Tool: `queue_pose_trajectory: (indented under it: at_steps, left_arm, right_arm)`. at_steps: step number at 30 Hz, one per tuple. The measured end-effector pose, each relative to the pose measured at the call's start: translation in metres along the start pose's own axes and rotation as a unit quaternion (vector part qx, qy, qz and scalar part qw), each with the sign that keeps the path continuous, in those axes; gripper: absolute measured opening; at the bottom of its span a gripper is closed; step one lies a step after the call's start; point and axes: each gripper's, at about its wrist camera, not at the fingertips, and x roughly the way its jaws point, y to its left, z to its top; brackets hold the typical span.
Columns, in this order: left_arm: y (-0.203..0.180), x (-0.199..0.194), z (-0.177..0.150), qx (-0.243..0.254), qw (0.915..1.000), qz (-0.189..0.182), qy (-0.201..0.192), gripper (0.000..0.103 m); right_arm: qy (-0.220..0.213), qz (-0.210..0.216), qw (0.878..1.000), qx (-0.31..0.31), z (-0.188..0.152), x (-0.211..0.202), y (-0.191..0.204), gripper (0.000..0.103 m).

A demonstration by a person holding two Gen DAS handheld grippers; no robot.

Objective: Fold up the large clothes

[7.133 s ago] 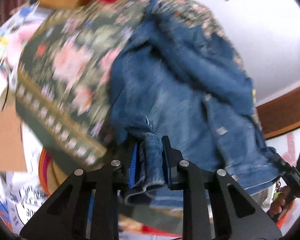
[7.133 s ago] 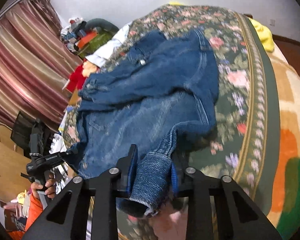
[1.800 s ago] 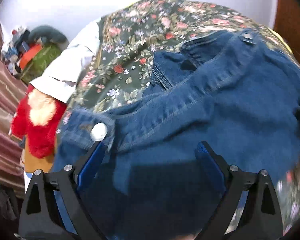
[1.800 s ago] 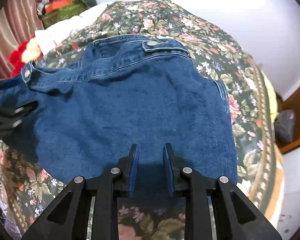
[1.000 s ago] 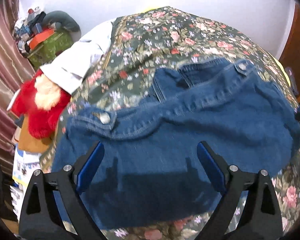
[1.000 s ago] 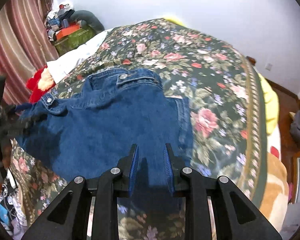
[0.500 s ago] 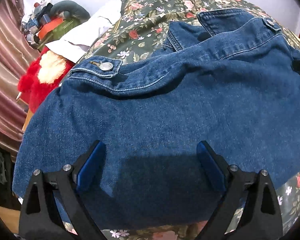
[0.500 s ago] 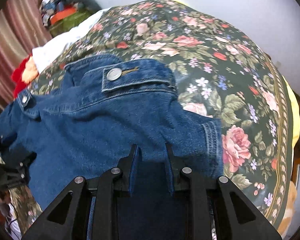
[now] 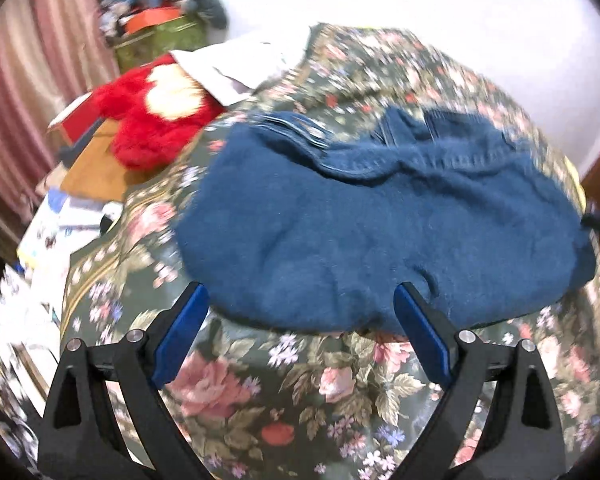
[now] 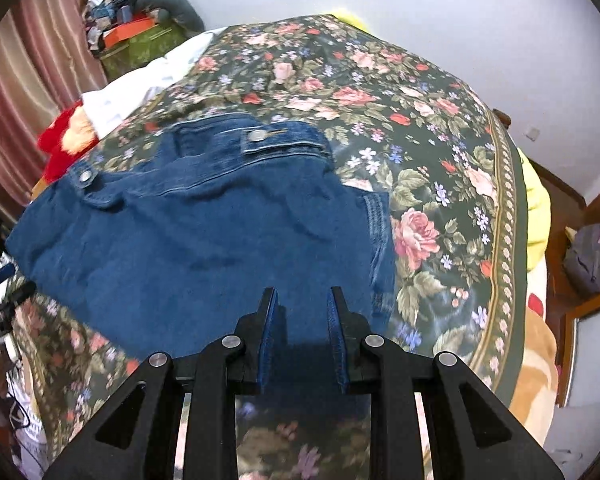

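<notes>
jacket: a folded denim jacket (image 10: 196, 236) is laid flat on the flowered bed cover (image 10: 428, 160), with its buttoned band at the far side and the plain fold edge at the near side, toward both tools.

long axis: the bundle is stretched side to side across both views, so pretty much crosswise to the way the jaws point.

left gripper (image 9: 300, 332): jaws are spread wide and nothing is held. It's hung over the bed cover just short of the near edge of the denim jacket (image 9: 380, 232), and only the tips overlap that hem in the picture. Contact can't be made out, the frame is smeared.

right gripper (image 10: 302, 332): jaws are drawn in close with only a narrow slot left, and nothing is seen pinched in it. It's poised over the near right part of the denim, by the stitched side seam.

which hand is nearer: the right one is already placed over cloth, while the left is parked at the hem, toward the jacket's left half.

what the next move hangs on: probably a second fold, so the near edge lying straight ahead of both tools would be the thing to be gripped. Just a guess though.

clutter: a red plush toy (image 9: 156, 116) is left beside the bed, well apart from the jacket.
</notes>
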Motion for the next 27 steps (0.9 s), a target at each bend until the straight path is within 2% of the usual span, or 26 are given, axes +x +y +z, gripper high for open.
queue_pose_trajectory:
  at_steps: [3,5,7,10,14,17,18,22,27]
  left_arm:
    - [0.022,-0.004,-0.007,-0.067,0.9976,-0.012,0.012,0.094]
    - [0.035,0.001,-0.012,-0.124,0.9916,-0.021,0.032,0.094]
    - [0.048,0.008,-0.021,-0.183,0.9801,-0.062,0.048,0.094]
    - [0.058,0.020,-0.032,-0.262,0.9559,-0.118,0.062,0.094]
    - [0.057,0.040,-0.035,-0.282,0.9432,-0.155,0.083,0.094]
    - [0.063,0.062,-0.039,-0.324,0.9198,-0.197,0.102,0.094]
    - [0.064,0.066,-0.040,-0.331,0.9169,-0.198,0.102,0.094]
    - [0.061,0.072,-0.032,-0.330,0.9187,-0.197,0.090,0.095]
    - [0.049,0.074,-0.024,-0.321,0.9273,-0.182,0.061,0.095]
  right_arm:
    - [-0.006,0.008,1.000,-0.013,-0.004,-0.010,0.017,0.021]
    - [-0.003,0.033,0.999,-0.009,-0.007,-0.010,0.030,0.021]
    - [0.008,0.055,0.998,-0.008,-0.010,-0.004,0.044,0.021]
    - [0.018,0.046,0.998,-0.024,-0.014,0.010,0.062,0.021]
    - [0.045,0.034,0.997,-0.052,-0.021,0.036,0.086,0.021]
    - [0.022,-0.007,0.995,-0.101,-0.025,0.043,0.104,0.021]
    - [0.018,-0.016,0.993,-0.112,-0.026,0.045,0.109,0.021]
    - [0.009,-0.030,0.991,-0.128,-0.025,0.052,0.115,0.021]
    - [0.002,-0.011,0.993,-0.116,-0.021,0.058,0.109,0.021]
